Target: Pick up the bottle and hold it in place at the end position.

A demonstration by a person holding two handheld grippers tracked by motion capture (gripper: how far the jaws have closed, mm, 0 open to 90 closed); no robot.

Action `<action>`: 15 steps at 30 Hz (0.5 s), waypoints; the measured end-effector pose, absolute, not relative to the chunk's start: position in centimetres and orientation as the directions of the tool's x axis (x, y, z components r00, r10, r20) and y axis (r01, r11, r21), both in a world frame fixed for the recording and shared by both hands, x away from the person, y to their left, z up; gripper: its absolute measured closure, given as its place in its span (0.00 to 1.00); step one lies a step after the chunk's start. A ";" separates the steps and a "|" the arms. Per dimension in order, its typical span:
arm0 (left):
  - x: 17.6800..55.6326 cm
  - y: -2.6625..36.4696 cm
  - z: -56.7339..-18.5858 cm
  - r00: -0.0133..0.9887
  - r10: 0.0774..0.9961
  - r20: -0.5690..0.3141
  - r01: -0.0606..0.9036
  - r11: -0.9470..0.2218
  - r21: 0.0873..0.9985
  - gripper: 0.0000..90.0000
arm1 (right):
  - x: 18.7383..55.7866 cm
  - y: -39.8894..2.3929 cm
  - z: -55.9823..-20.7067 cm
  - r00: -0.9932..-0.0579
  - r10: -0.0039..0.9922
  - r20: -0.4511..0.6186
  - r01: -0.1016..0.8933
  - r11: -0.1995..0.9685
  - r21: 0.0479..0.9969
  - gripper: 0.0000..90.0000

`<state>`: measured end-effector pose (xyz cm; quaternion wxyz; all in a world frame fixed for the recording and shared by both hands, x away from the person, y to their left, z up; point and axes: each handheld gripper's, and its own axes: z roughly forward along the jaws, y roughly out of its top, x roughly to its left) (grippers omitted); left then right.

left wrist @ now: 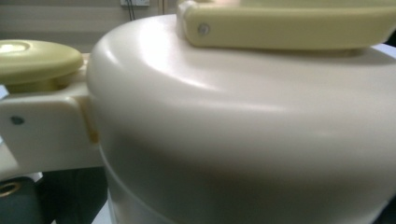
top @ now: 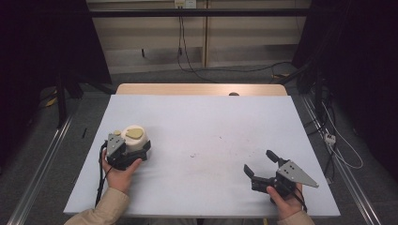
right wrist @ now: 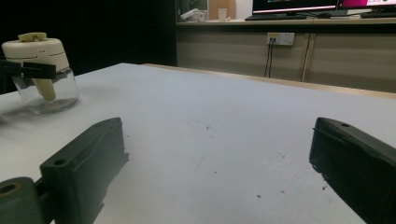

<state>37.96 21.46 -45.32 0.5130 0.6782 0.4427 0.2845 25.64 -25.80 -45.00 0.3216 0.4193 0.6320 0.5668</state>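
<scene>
High view: my left gripper (top: 123,151) clamps the cream-lidded glass jar (top: 134,140) at the table's (top: 211,122) left.
Right gripper (top: 259,165) wide open, empty. I'd grip the lid squarely and bring the right across slowly.

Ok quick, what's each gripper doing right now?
Left gripper: shut on the jar, clamped around it just below the lid.
Right gripper: open, holding nothing, above the table.

No text, label, brand or number can be read anywhere; the monitor screens (right wrist: 299,5) at the far wall in the right gripper view glow, perhaps with writing, but too small and blurred to tell
</scene>
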 end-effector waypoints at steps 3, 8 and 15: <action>38.0 21.4 -45.4 0.445 0.893 -0.072 0.306 -0.075 0.949 0.05 | 25.6 -25.8 -45.0 -0.444 0.894 0.069 0.164 0.006 0.986 0.03; 38.1 21.3 -45.4 0.441 0.895 -0.068 0.302 -0.077 0.950 0.05 | 25.6 -25.8 -45.0 -0.443 0.894 0.068 0.167 0.007 0.986 0.03; 38.1 20.8 -45.2 0.431 0.901 -0.047 0.293 -0.090 0.952 0.06 | 25.6 -25.9 -45.0 -0.443 0.894 0.070 0.165 0.004 0.986 0.03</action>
